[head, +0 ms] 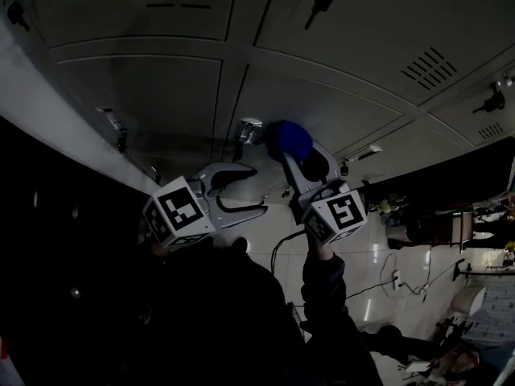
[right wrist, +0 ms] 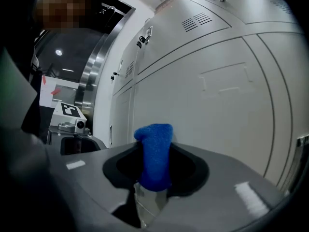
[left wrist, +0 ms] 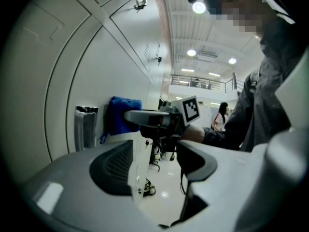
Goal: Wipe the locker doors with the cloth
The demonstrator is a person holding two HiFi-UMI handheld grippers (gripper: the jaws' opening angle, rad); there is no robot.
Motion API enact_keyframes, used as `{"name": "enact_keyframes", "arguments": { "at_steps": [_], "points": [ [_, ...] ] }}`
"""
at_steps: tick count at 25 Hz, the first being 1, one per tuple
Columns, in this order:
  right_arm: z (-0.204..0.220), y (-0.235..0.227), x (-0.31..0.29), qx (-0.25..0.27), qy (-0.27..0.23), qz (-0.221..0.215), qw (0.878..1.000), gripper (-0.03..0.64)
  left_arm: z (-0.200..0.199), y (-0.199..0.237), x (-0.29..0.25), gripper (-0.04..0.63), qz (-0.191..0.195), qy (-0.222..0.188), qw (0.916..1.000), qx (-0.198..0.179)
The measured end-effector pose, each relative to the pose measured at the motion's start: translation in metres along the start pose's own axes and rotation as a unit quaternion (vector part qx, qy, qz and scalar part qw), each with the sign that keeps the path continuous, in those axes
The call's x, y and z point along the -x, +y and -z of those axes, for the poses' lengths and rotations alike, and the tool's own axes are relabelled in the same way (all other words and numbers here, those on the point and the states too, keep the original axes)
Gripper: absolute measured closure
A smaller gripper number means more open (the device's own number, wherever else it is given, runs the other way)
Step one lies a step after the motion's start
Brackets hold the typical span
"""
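A dark sleeve [head: 328, 308] sits nearest. At left, the left gripper [head: 259, 190] hangs with jaws wide apart and empty. To its right, the right gripper [head: 299, 158] is clamped on the blue cloth [head: 290, 139], which is held against the far locker door [head: 342, 107].

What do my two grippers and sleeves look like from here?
The left gripper and right gripper are pale grey plastic with curved jaws and dark ribbed pads. Each carries a white cube with black square markers. A dark sleeve covers the right arm, and a thin black cable hangs beneath.
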State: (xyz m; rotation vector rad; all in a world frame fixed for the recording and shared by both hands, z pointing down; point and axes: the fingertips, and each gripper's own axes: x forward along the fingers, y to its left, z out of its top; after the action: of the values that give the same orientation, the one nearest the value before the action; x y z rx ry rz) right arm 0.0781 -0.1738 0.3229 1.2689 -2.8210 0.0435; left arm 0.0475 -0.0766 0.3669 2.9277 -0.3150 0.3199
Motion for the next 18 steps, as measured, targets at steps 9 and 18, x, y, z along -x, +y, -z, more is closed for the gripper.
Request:
{"name": "enact_keyframes", "arguments": {
  "at_steps": [9,18],
  "points": [
    [0.002,-0.051,0.045,-0.001,0.001,0.053,0.999,0.489,-0.004,-0.01,-0.039,0.333,0.028,0.013,0.9995,-0.004],
    [0.011,-0.097,0.087,-0.009,0.012,0.108,0.994,0.489,-0.012,-0.019,-0.071,0.332,0.051,0.017,0.9985,-0.01]
  ]
}}
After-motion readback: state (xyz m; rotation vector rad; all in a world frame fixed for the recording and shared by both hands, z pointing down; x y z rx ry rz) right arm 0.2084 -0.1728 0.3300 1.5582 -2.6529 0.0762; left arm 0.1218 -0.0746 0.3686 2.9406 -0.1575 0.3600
